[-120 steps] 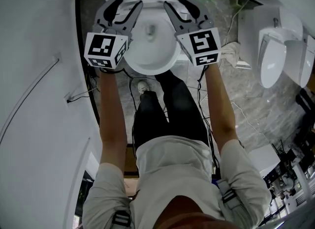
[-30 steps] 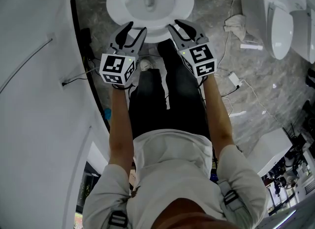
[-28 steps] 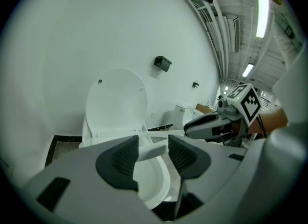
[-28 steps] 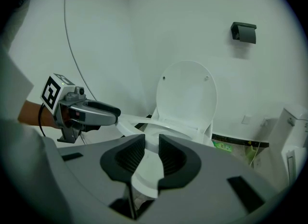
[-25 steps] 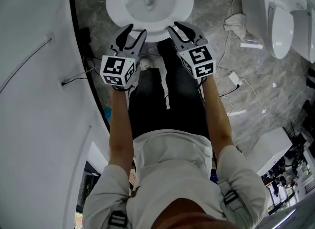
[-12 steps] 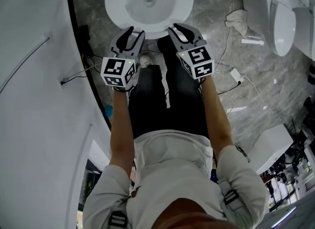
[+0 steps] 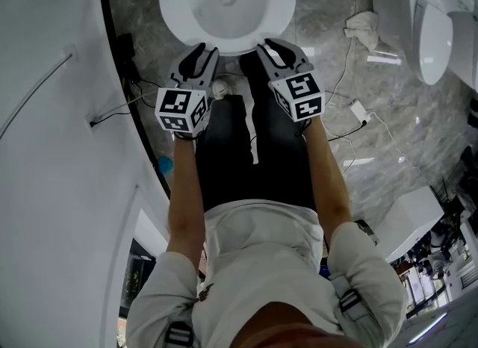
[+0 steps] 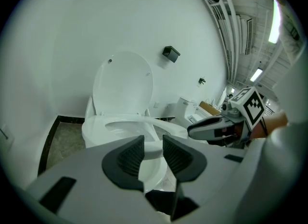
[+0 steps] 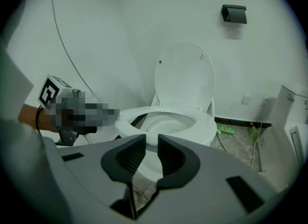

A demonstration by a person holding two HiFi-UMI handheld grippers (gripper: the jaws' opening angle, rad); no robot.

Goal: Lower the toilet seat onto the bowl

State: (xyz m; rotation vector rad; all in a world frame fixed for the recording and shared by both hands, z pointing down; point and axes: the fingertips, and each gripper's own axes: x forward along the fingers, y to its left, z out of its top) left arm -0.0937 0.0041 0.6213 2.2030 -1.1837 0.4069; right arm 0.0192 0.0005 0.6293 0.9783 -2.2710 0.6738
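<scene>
Seat's down, both claws empty

Head view: we see the toilet seat (image 7: 280,7) flat on the bowl (image 7: 213,14), with the left gripper (image 7: 200,54) and right gripper (image 7: 280,49) near its front rim. Left gripper view: our jaws have just been closing, narrow gap, nothing in it, lid (image 8: 122,86) upright. Right gripper view: same deal, released.

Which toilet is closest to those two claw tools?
The toilet straight ahead, with its lid standing upright. The other toilet stands well off to the right.
</scene>
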